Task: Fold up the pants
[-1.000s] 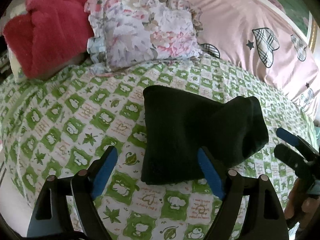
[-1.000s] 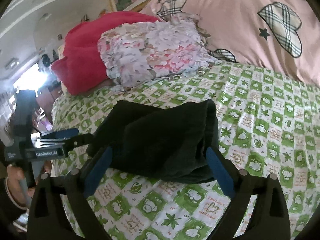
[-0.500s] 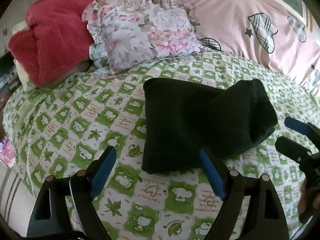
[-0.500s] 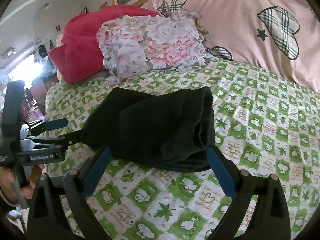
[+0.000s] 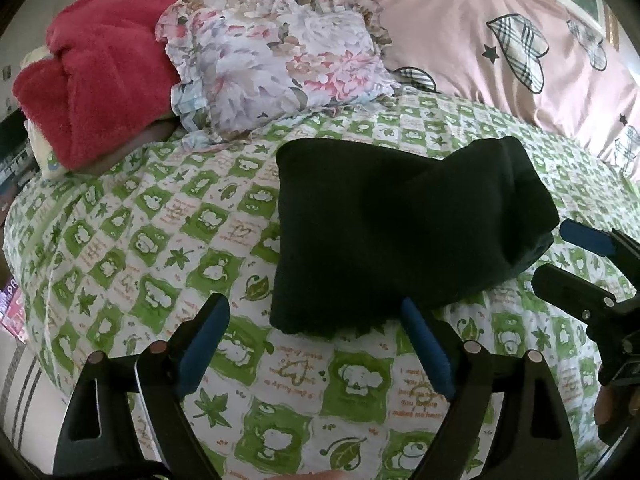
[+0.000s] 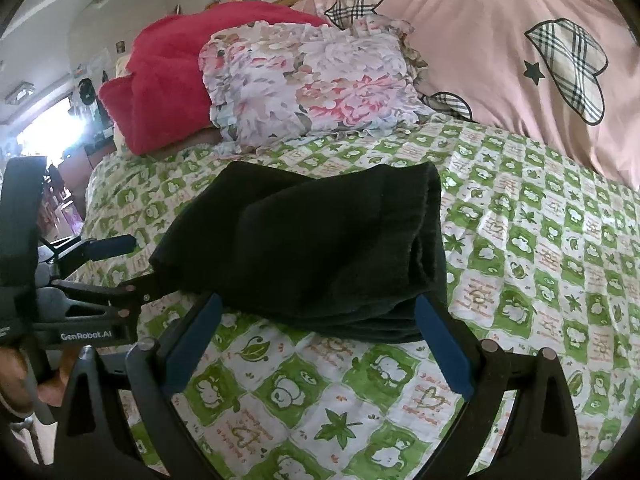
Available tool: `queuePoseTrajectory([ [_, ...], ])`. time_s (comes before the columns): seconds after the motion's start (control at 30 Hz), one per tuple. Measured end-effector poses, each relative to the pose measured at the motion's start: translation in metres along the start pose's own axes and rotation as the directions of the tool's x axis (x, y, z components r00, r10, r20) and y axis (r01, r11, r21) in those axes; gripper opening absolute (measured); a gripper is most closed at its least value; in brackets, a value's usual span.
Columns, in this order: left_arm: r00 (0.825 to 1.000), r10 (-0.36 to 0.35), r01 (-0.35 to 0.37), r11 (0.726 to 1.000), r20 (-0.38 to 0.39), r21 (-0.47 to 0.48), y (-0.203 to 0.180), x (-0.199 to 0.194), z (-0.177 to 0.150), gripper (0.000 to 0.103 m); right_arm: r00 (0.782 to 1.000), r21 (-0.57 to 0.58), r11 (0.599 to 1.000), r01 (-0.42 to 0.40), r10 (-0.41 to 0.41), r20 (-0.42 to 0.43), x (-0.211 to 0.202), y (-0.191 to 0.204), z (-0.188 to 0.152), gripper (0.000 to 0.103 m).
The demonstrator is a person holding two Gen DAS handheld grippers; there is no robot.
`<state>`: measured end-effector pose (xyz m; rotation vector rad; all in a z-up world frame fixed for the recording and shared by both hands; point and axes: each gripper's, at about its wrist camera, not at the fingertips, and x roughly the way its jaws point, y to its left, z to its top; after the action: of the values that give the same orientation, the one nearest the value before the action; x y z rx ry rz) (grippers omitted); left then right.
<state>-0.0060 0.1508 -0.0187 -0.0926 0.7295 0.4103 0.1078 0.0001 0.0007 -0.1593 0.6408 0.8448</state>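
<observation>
Both tools had drawn back from the folded black pants (image 5: pixel 384 232), left wrist view, left gripper (image 5: pixel 316 332) spread wide, empty, pants at 12 o'clock on green checked sheet (image 5: pixel 132 248), right wrist view, right gripper (image 6: pixel 320 328) likewise apart, pants (image 6: pixel 320 248) lying just ahead, floral pillow (image 6: pixel 312 84) beyond at 12 o'clock.

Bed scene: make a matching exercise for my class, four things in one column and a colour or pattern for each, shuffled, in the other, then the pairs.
Things:
1. folded pants
2. blanket
3. pillow
4. bedsheet

Colours:
A. green and white checks
B. black
C. floral print
D. red

Pairs: 1-B, 2-D, 3-C, 4-A
</observation>
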Motion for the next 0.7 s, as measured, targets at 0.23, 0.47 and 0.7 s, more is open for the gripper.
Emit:
queuePoseTrajectory([
  [0.23, 1.0, 0.001, -0.001, 1.0, 0.015, -0.015, 0.0045, -0.0008, -0.0023, 0.089, 1.0, -0.003, 1.0, -0.01, 0.01, 0.003, 0.0027, 0.0029, -0.001, 0.097],
  [0.47, 1.0, -0.008, 0.008, 1.0, 0.019, -0.018, 0.0066, -0.0002, -0.0022, 0.09, 1.0, -0.002, 1.0, -0.013, 0.013, 0.0, 0.0054, 0.004, -0.0009, 0.097],
  [0.7, 1.0, -0.019, 0.019, 0.999, 0.023, -0.025, 0.0077, -0.0005, -0.0016, 0.09, 1.0, -0.002, 1.0, -0.014, 0.014, 0.0, 0.0062, 0.0034, -0.0009, 0.097],
])
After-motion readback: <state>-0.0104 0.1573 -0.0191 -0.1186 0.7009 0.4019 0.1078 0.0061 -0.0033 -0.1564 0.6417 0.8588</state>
